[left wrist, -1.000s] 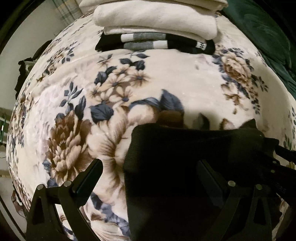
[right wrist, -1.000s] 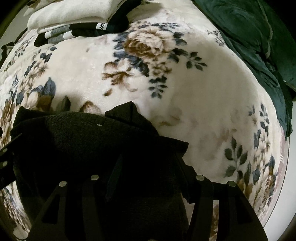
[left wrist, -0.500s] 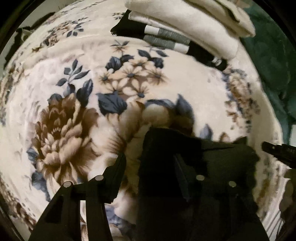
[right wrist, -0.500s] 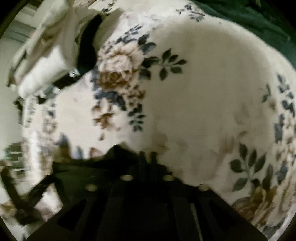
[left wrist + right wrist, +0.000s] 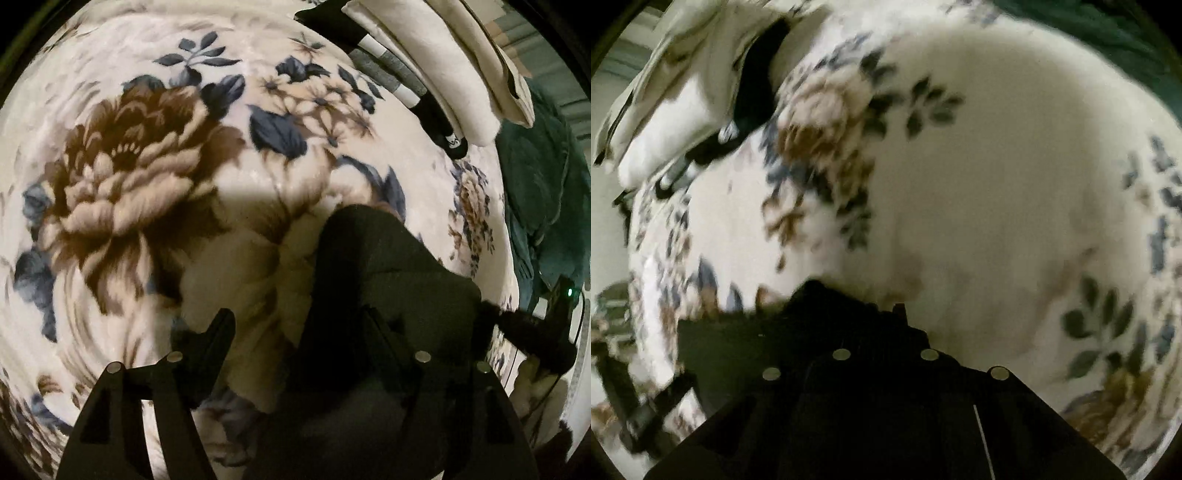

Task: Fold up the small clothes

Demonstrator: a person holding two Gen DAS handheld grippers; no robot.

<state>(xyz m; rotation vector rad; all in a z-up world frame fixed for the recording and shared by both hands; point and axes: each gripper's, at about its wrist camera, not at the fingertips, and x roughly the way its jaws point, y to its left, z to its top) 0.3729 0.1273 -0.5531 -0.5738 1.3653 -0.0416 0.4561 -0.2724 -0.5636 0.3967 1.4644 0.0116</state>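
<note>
A small black knit garment lies on the floral blanket. In the left wrist view my left gripper is open; its right finger rests on the garment and its left finger is over the bare blanket. My right gripper shows at the far right of that view. In the blurred right wrist view my right gripper is shut on the black garment, at its far edge. The left gripper shows at that view's lower left.
A stack of folded clothes, cream on top and black with grey and white stripes below, sits at the back; it also shows in the right wrist view. A dark green cloth lies beyond the blanket's right edge.
My right gripper has closed on the garment's edge and swung with it; its view has tilted and blurred. The left gripper has moved forward and turned left, and its jaws have narrowed somewhat.
</note>
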